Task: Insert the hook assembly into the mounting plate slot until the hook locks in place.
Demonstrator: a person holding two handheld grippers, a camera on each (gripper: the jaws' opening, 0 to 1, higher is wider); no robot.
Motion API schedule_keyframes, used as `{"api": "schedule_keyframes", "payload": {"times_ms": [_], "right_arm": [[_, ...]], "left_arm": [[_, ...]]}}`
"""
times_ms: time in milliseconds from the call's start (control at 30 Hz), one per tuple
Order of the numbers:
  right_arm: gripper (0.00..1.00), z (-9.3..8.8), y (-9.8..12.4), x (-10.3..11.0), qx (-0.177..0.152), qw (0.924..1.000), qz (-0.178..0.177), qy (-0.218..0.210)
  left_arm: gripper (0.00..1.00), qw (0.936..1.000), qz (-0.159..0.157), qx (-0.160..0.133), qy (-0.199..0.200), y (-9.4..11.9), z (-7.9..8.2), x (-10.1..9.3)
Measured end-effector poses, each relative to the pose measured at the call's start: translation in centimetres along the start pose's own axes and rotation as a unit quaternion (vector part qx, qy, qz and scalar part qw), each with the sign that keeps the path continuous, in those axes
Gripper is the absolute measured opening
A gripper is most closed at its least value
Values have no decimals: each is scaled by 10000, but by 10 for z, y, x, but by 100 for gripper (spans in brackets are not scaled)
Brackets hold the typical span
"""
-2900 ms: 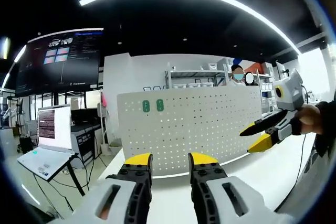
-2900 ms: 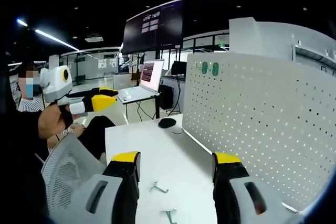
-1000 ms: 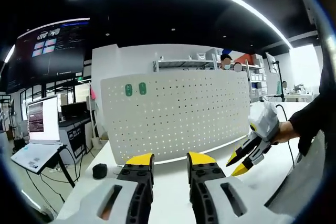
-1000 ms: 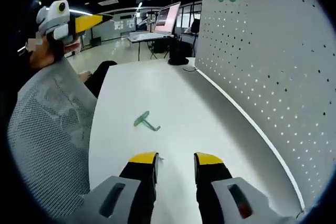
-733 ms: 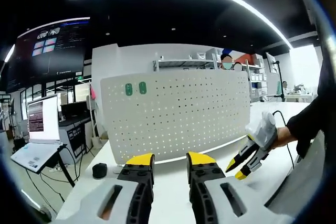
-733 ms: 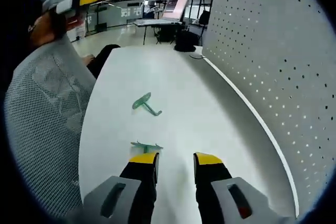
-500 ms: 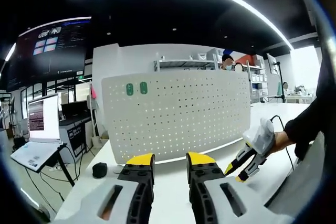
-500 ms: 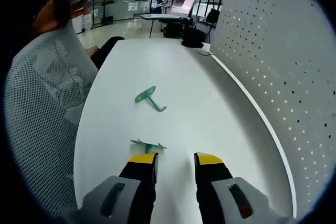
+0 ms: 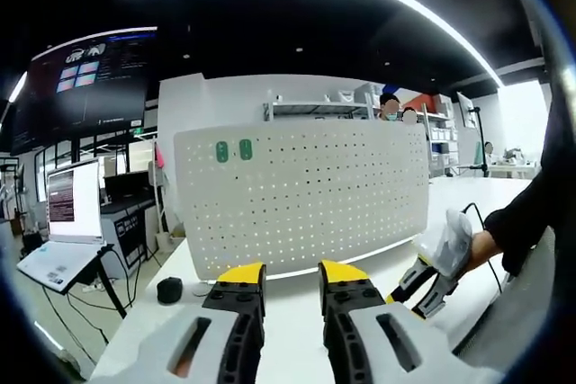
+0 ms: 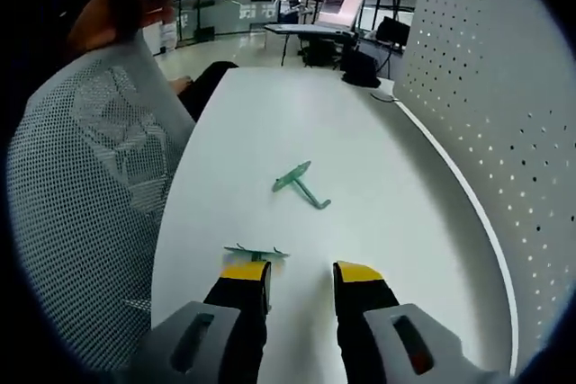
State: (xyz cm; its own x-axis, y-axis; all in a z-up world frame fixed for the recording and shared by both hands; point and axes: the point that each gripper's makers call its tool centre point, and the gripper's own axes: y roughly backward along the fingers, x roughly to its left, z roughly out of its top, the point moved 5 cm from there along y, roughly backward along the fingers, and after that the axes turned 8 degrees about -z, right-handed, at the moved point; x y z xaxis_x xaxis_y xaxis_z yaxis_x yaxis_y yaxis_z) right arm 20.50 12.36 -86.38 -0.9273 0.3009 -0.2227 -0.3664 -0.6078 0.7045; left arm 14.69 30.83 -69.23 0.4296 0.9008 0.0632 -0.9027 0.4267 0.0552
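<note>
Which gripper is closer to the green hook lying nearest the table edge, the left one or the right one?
Right. The right gripper hovers just over that green hook, which lies by its jaw tip. The left gripper is held up facing the pegboard, away from it.

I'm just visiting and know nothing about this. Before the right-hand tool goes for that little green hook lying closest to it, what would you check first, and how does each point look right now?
1. Right gripper open with nothing in it: ok.
2. Near green hook lined up between the tips: not ok, it lies just ahead of the left tip, off to one side.
3. Second green hook out of the way: ok, it lies farther up the white table.
4. Pegboard standing upright with free holes: ok.
5. Left gripper empty and apart from the work: ok, jaws slightly apart.
6. Which way the near hook faces: cannot tell, too small.
</note>
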Motion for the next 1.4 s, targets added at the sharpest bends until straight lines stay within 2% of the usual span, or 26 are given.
{"api": "schedule_keyframes", "payload": {"times_ms": [200,367,533,700,767,900,1167,1400], "right_arm": [[26,-2,9,-1,65,9996,-73,248],[26,-7,3,1,237,9991,-64,358],[27,3,3,13,162,9989,110,418],[27,12,2,24,-86,9983,403,402],[24,10,1,28,-152,9973,565,443],[11,4,-2,31,-129,9966,765,280],[3,3,-3,31,-420,9952,833,310],[2,7,-3,32,-581,9938,911,275]], "left_arm": [[23,10000,-27,6,4,0,0,-1],[23,10000,-16,-9,4,0,0,-1],[23,10000,-1,-23,18,0,0,0],[23,10000,-8,-6,11,0,0,0],[22,10000,-7,-5,6,0,0,0],[22,10000,-1,6,19,0,-1,0],[21,10000,-32,51,19,-1,-2,-1],[21,10000,-37,61,34,-1,-2,0]]}}
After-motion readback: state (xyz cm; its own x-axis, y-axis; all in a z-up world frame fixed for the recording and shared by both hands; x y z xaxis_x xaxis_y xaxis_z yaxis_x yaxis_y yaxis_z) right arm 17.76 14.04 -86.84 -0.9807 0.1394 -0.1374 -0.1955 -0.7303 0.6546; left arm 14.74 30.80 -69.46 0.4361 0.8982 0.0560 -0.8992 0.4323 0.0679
